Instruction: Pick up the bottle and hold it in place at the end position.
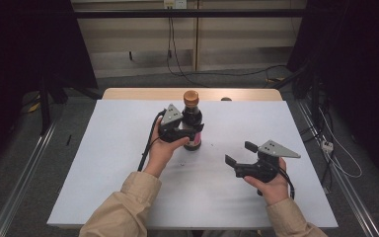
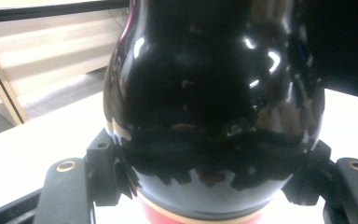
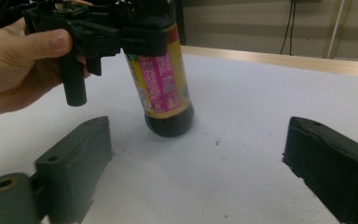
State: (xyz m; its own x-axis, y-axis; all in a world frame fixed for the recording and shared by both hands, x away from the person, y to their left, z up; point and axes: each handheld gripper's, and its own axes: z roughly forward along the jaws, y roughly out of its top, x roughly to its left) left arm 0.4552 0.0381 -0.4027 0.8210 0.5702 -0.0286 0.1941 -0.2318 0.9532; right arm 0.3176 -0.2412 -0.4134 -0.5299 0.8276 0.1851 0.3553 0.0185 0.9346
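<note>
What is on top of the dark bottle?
A brown cap tops the bottle. The left hand-held gripper clamps its body, covering part of the label.

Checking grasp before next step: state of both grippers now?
Left gripper: shut on the dark bottle, clamped at its body.
Right gripper: open, nothing between its jaws, apart from the bottle.

Bottle (image 1: pixel 193 123): dark, near-black glossy body, orange-brown cap, pink-and-yellow label, possibly a red band low down. Counter (image 1: pixel 118 163): white top, light wood edge. Fingers (image 3: pixel 74 154): black. Sleeves (image 1: pixel 123 207): beige.
</note>
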